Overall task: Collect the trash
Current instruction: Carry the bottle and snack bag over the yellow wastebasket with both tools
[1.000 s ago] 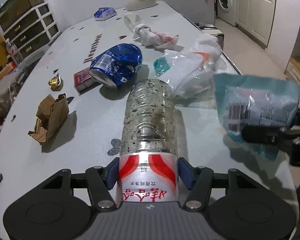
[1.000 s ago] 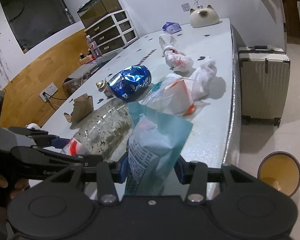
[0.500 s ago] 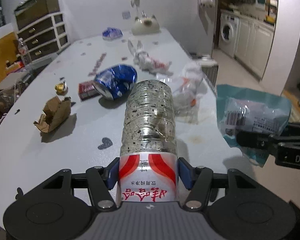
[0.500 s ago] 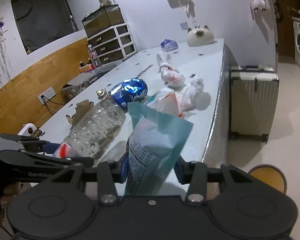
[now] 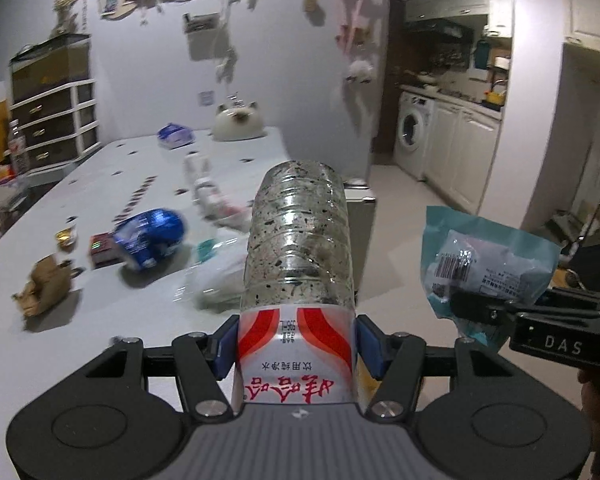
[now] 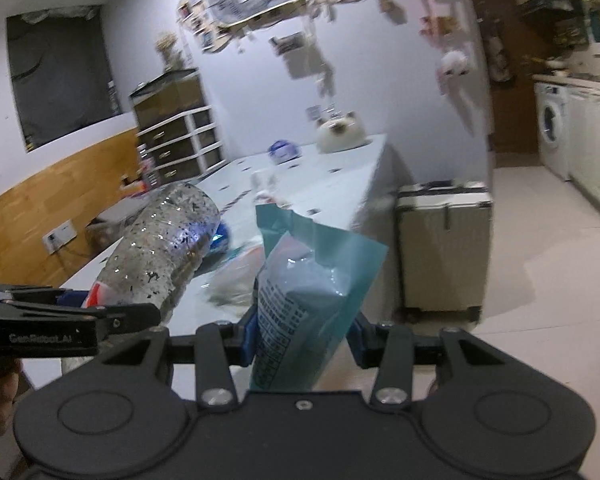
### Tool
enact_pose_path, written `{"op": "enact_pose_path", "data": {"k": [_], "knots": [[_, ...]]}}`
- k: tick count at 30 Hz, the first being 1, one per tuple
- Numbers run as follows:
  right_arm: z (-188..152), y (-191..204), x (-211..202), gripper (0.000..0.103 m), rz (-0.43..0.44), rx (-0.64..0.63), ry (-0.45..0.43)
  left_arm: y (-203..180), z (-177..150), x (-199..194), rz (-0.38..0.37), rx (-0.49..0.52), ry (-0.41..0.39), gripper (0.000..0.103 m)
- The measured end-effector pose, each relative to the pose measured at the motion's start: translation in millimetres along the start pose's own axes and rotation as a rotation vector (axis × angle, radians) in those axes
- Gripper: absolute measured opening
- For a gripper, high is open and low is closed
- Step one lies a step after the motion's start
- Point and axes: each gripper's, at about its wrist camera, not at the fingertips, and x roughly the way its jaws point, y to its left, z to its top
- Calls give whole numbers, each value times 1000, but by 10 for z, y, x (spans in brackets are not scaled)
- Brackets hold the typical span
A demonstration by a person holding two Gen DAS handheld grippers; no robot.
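Note:
My left gripper is shut on a clear plastic bottle with a red and white label, held above the near end of the white table. My right gripper is shut on a teal snack packet, held right of the bottle; the packet also shows in the left wrist view, and the bottle in the right wrist view. On the table lie a crushed blue bag, a torn cardboard piece, a small red box and white plastic bags.
A cat-shaped ornament and a blue packet sit at the table's far end. A grey suitcase stands on the floor right of the table. A drawer unit stands at the back left. A washing machine is at the back right.
Both grippers have risen and tilted up with their loads. The table trash has dropped lower in both views, and the wall and kitchen now fill more of the frames.

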Motion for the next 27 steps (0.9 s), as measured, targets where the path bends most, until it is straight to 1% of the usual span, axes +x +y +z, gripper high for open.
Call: {"op": "enact_pose_path", "data": {"k": [9, 14, 17, 22, 25, 27], "knots": [[-44, -706, -287, 45, -151, 60, -43, -717, 40, 329, -80, 20, -20, 60], [-99, -1132, -360, 45, -231, 95, -48, -1101, 54, 616, -133, 6, -16, 60], [-165, -1401, -357, 45, -273, 121, -48, -1319, 34, 852, -160, -7, 3, 60], [-333, -1887, -226, 45, -346, 194, -18, -1714, -62, 1352, -200, -31, 52, 60], [-470, -2179, -60, 45, -382, 264, 2, -1904, -158, 1714, -223, -48, 95, 61], [-579, -2348, 91, 45, -390, 319, 20, -1981, -237, 1986, -231, -65, 127, 61]]}}
